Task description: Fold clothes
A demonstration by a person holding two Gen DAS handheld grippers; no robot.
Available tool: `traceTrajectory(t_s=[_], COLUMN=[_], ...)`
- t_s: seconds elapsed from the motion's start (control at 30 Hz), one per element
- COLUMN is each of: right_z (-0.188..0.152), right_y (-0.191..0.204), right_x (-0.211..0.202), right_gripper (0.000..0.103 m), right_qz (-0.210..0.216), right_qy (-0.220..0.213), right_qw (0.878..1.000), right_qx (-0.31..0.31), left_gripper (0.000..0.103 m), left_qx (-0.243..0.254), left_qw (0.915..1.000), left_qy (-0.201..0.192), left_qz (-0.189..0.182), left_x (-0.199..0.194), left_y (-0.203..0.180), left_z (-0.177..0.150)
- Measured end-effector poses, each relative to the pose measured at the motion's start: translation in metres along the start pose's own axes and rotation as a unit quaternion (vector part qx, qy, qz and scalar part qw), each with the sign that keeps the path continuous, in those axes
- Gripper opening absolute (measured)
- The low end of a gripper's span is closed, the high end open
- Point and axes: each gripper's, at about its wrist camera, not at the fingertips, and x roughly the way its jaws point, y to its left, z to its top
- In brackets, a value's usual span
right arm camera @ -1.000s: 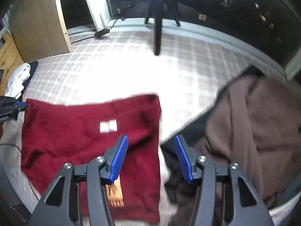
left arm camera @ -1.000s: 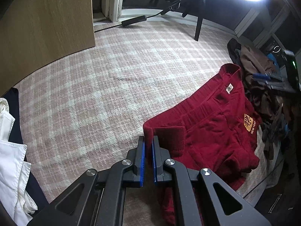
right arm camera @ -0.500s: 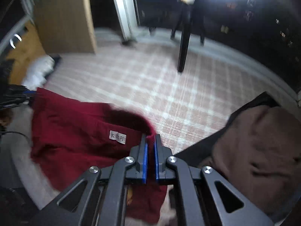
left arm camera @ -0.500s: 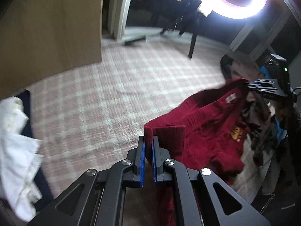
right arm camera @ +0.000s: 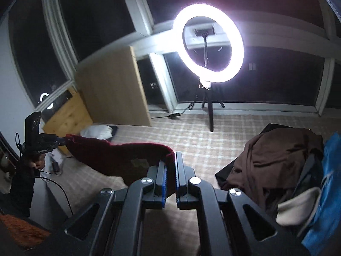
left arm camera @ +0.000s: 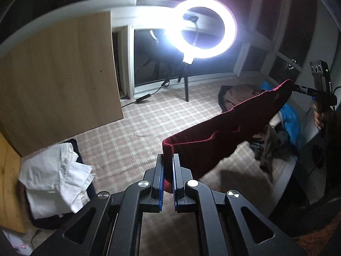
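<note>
Now, with your left gripper (left arm camera: 168, 170) and right gripper (right arm camera: 170, 166) each clamped on an end of the red garment (left arm camera: 223, 136), stretched between them in the air above the checked carpet (left arm camera: 132, 128), keep both ends level and taut.

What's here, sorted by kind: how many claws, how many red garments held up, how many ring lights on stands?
claws: 2 (left claw, right claw)
dark red garment: 1
ring light: 1
total: 4
</note>
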Motion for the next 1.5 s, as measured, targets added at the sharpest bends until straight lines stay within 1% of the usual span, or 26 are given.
traceTrajectory(t_s=[0.1,0.2,0.23,0.27,0.33,0.4,0.47,0.5,0.53,0.6,0.63,0.7,0.73,0.77,0.83,0.87,0.9,0.93,1.0,1.03,1.17,1.3,1.33,1.37,1.47,1.5], right_z=[-0.006,-0.004,-0.003,-0.001,0.003,0.004,0.004,0.003,0.0,-0.005,-0.008,-0.014,-0.016,-0.019,-0.024,-0.027,-0.03,-0.032,-0.037,-0.037,-0.039,-0.04,-0.04,-0.041,-0.043,-0.044], right_y=[0.011,0.012,0.011,0.008,-0.003,-0.017,-0.03,-0.036,-0.04,-0.049,-0.054,-0.063,-0.067,-0.072,-0.081,-0.086,-0.09,-0.095,-0.102,-0.103,-0.108,-0.113,-0.113,-0.114,-0.116,-0.117], right_x=[-0.016,-0.014,-0.01,0.003,0.046,0.097,0.16,0.184,0.19,0.204,0.21,0.223,0.23,0.237,0.25,0.257,0.263,0.27,0.282,0.287,0.298,0.308,0.312,0.315,0.32,0.321], right_gripper=[0.006,0.006,0.006,0.006,0.006,0.006,0.007,0.008,0.011,0.011,0.012,0.013,0.018,0.026,0.03,0.031,0.031,0.031,0.031,0.031,0.031,0.031,0.031,0.031,0.031,0.031], right_qz=[0.003,0.011,0.012,0.008,-0.002,-0.019,-0.037,-0.044,-0.046,-0.052,-0.055,-0.06,-0.063,-0.065,-0.071,-0.073,-0.076,-0.079,-0.083,-0.083,-0.069,-0.063,-0.061,-0.059,-0.051,-0.048], right_qy=[-0.008,-0.008,-0.006,0.002,0.028,0.057,0.094,0.109,0.116,0.13,0.137,0.151,0.158,0.165,0.179,0.186,0.193,0.2,0.213,0.217,0.221,0.231,0.235,0.238,0.241,0.241], right_qw=[1.0,1.0,1.0,1.0,0.999,0.997,0.994,0.992,0.991,0.989,0.988,0.985,0.984,0.983,0.98,0.978,0.976,0.975,0.972,0.971,0.971,0.97,0.969,0.969,0.968,0.968], right_qx=[0.002,0.015,0.019,0.025,0.039,0.049,0.047,0.045,0.046,0.048,0.05,0.052,0.053,0.054,0.056,0.058,0.059,0.06,0.06,0.056,0.052,0.044,0.042,0.041,0.041,0.042], left_gripper=[0.006,0.006,0.006,0.006,0.006,0.006,0.009,0.01,0.01,0.005,0.005,0.006,0.008,0.008,0.009,0.011,0.017,0.022,0.023,0.023,0.023,0.024,0.029,0.031,0.033,0.033], left_qx=[0.012,0.02,0.02,0.018,0.008,-0.004,-0.019,-0.036,-0.05,-0.093,-0.108,-0.132,-0.128,-0.119,-0.101,-0.096,-0.091,-0.084,-0.071,-0.072,-0.051,-0.026,-0.022,-0.019,-0.022,-0.029], left_qw=[0.9999,0.9997,0.9997,0.9997,0.9995,0.9985,0.9955,0.9912,0.986,0.9726,0.9714,0.9731,0.975,0.9769,0.9795,0.9804,0.9809,0.9812,0.9799,0.9788,0.9781,0.9807,0.9811,0.9813,0.9787,0.9778], left_qy=[0.001,0.004,0.006,0.01,0.025,0.05,0.084,0.112,0.136,0.176,0.178,0.166,0.161,0.158,0.16,0.162,0.166,0.169,0.181,0.187,0.198,0.19,0.189,0.188,0.198,0.2], left_qz=[0.004,0.013,0.013,0.011,0.018,0.023,0.038,0.061,0.082,0.12,0.114,0.09,0.085,0.082,0.07,0.059,0.046,0.042,0.044,0.041,0.037,0.038,0.036,0.035,0.05,0.054], left_x=[-0.022,-0.024,-0.022,-0.014,0.014,0.058,0.114,0.151,0.181,0.22,0.224,0.221,0.216,0.213,0.213,0.216,0.222,0.23,0.25,0.26,0.283,0.282,0.281,0.281,0.288,0.29], left_y=[-0.002,0.004,0.007,0.012,0.029,0.052,0.08,0.099,0.115,0.145,0.152,0.163,0.163,0.162,0.154,0.15,0.147,0.144,0.136,0.134,0.117,0.108,0.108,0.109,0.119,0.125], left_z=[-0.001,0.002,0.003,0.005,0.009,0.011,0.008,0.005,0.0,-0.013,-0.018,-0.026,-0.029,-0.031,-0.028,-0.026,-0.024,-0.022,-0.02,-0.019,-0.014,-0.005,-0.003,-0.002,-0.004,-0.006])
